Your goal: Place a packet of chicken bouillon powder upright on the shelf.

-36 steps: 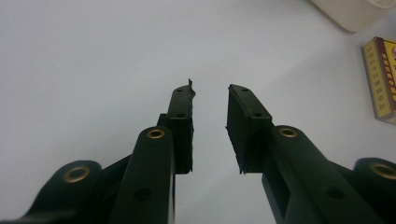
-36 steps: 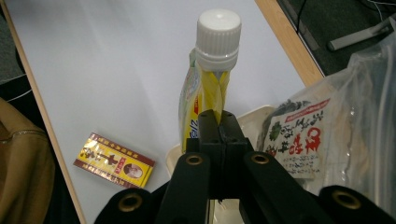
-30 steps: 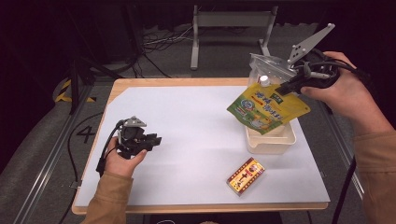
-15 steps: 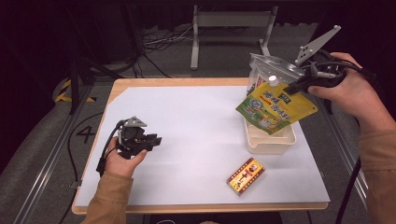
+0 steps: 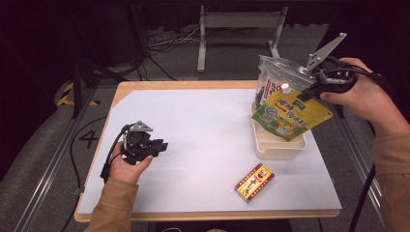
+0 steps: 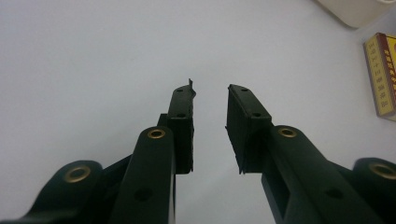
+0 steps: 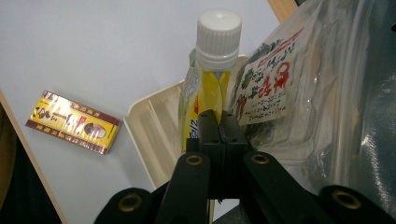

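Right gripper: fingers clamped on the yellow spout pouch below its white cap; pouch hangs over the cream tray near the bench's right edge
Left gripper: fingers part open, empty; wide bare bench ahead
Right gripper view: clear printed bag beside the pouch; yellow box well apart

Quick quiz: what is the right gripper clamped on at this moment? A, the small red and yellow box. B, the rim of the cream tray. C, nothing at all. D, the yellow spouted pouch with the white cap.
D: the right gripper is pinched shut on the yellow pouch just below its white cap, holding it above the cream tray.
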Tool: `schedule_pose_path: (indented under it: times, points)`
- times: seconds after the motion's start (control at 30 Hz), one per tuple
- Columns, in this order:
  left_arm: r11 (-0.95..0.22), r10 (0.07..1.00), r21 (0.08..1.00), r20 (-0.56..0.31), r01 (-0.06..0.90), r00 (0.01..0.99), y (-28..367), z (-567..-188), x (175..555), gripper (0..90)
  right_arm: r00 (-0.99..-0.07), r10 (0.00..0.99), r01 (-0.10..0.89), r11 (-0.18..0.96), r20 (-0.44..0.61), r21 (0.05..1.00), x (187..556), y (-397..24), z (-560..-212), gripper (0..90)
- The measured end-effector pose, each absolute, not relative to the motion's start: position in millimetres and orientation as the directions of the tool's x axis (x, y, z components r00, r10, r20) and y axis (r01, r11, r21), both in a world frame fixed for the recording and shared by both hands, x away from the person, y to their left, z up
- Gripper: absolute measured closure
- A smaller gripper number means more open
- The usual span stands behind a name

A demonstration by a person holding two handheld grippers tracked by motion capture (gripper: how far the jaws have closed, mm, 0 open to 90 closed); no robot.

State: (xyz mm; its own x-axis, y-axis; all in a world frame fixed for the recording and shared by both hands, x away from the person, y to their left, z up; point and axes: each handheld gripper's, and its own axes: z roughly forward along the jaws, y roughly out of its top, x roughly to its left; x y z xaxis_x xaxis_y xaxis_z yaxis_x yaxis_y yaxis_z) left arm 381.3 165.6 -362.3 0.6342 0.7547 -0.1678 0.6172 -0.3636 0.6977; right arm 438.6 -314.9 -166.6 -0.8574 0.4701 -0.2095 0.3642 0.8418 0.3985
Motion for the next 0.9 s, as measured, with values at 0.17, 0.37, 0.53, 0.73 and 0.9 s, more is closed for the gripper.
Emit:
schedule_pose_path:
  times: [0.17,0.37,0.53,0.73,0.9]
  points:
    - [-0.364,0.754,0.698,-0.168,0.617,0.635,165.6,-362.3,381.3,72.3,-0.867,0.454,0.359,0.855,-0.206,0.374,438.8,-314.4,-169.9,90.0]
    - [-0.369,0.752,0.698,-0.164,0.614,0.638,165.5,-362.3,381.7,72.4,-0.875,0.437,0.355,0.872,-0.207,0.337,438.6,-312.5,-173.0,90.0]
    - [-0.369,0.75,0.697,-0.167,0.614,0.64,165.2,-362.5,381.8,72.3,-0.885,0.422,0.346,0.88,-0.197,0.326,437.7,-311.4,-173.2,90.0]
    - [-0.368,0.752,0.694,-0.169,0.619,0.637,163.8,-362.8,381.5,72.3,-0.901,0.396,0.328,0.89,-0.18,0.315,434.7,-310.4,-172.8,90.0]
    - [-0.373,0.749,0.696,-0.164,0.614,0.642,163.6,-362.7,381.8,72.3,-0.916,0.366,0.31,0.906,-0.165,0.288,435.7,-306.3,-179.2,90.0]
